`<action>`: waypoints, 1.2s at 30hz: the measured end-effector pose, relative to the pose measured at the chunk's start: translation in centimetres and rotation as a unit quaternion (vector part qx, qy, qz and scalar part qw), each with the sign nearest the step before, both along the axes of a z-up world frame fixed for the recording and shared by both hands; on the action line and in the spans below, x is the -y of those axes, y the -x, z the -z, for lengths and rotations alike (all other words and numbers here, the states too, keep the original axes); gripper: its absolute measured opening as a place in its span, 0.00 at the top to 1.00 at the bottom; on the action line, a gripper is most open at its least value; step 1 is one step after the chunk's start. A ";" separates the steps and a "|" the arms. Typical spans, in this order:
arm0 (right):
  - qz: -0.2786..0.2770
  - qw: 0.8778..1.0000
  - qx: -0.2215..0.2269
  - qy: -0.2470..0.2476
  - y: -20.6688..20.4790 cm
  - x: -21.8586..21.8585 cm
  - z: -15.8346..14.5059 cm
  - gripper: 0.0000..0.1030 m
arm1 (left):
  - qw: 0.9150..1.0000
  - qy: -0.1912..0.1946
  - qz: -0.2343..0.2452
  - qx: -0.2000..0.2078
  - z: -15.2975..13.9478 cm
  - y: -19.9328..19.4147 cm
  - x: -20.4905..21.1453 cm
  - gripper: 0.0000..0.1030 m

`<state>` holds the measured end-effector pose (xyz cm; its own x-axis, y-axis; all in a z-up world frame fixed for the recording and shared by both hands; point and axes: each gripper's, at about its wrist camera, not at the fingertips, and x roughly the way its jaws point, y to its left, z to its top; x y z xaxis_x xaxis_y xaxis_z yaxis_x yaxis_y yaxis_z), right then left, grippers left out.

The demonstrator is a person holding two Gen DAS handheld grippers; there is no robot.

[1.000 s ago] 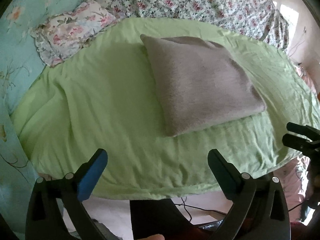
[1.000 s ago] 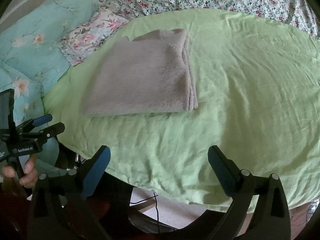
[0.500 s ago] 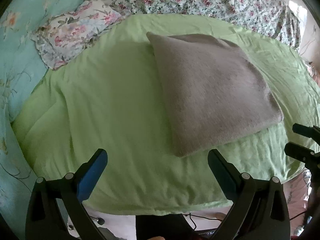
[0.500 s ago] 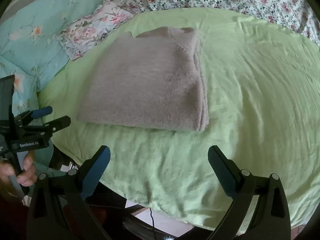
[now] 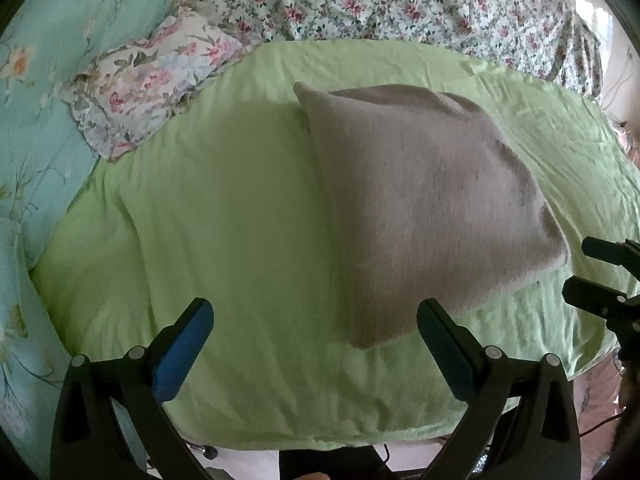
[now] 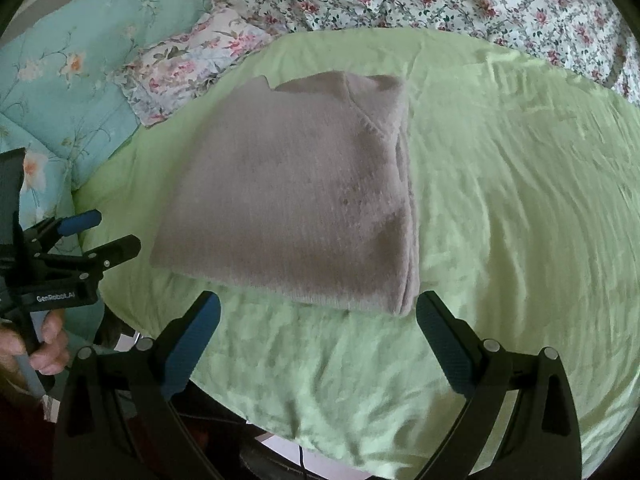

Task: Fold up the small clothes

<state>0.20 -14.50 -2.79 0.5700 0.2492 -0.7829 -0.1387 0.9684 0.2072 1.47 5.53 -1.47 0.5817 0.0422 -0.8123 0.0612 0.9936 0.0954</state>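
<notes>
A folded grey fleece garment [image 5: 420, 200] lies on a light green sheet [image 5: 224, 216]; it also shows in the right wrist view [image 6: 296, 204], with its layered open edges along its right side. My left gripper [image 5: 312, 320] is open and empty, hovering just before the garment's near left corner. My right gripper [image 6: 316, 316] is open and empty, just before the garment's near right corner. Each gripper shows in the other's view, the right one [image 5: 600, 276] at the right edge and the left one [image 6: 84, 236] at the left edge, hand-held.
A floral pillow [image 5: 148, 84] and a turquoise quilt [image 5: 36, 92] lie to the left. A flowered bedspread [image 5: 400, 4] lies behind the green sheet. The sheet's near edge [image 6: 320, 432] drops to the floor with a cable below.
Both grippers have moved forward toward the garment, which now looks larger and nearer. Both stay open. The garment has not moved.
</notes>
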 end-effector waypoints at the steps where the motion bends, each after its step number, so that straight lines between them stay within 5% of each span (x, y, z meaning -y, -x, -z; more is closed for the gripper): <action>1: 0.000 1.000 0.001 0.000 -0.2 -0.1 0.0 0.04 | 1.000 0.000 0.001 0.000 0.0 -0.2 0.1 0.01; 36: 0.020 0.999 0.004 -0.029 -6.2 0.8 -0.8 0.04 | 1.000 0.012 -0.006 -0.001 0.0 -4.0 1.2 0.01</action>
<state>6.35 -15.34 -1.97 0.5861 0.2716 -0.7634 -0.1021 0.9594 0.2629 5.49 4.34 -1.43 0.5794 0.0299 -0.8145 0.0492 0.9962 0.0716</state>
